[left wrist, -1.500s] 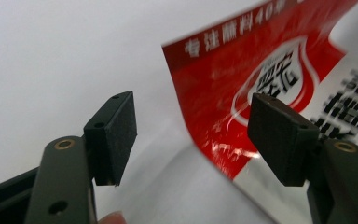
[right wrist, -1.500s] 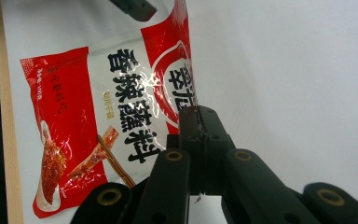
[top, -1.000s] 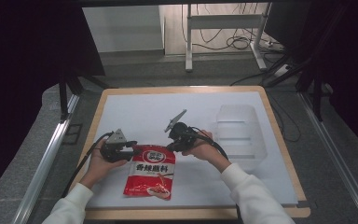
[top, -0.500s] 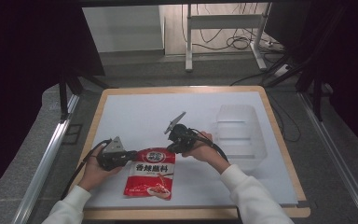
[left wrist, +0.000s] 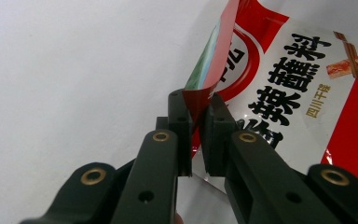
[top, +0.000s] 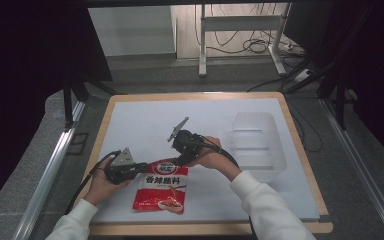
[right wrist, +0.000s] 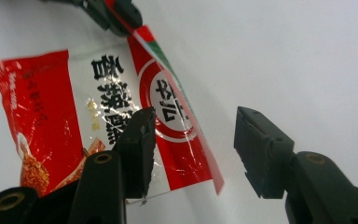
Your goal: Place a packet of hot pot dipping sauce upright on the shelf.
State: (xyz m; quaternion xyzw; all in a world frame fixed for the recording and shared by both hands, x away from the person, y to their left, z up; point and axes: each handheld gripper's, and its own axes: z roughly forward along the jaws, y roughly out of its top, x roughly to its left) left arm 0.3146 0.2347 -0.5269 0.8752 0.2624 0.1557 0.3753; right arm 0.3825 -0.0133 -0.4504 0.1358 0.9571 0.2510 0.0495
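A red and white seasoning packet (top: 161,189) with black characters lies flat near the table's front edge. My left gripper (top: 142,167) is at its upper left corner, jaws shut on that corner (left wrist: 196,109), which is lifted and curled. The packet (left wrist: 279,84) stretches away to the right in the left gripper view. My right gripper (top: 180,161) hovers at the packet's top right; its jaws (right wrist: 193,135) have just been opening and stand apart. The packet's (right wrist: 98,107) edge runs between them with no pad pressing on it. The left gripper (right wrist: 116,14) pinches the far corner in the right gripper view.
A clear plastic container (top: 255,140) sits on the white mat (top: 145,120) to the right of the hands. The wooden table edge (top: 205,229) runs along the front. Metal rails flank both sides.
The left gripper has slid to the packet's upper left corner and shut on it. The right gripper's jaws, shut on the packet's top edge earlier, now stand apart.
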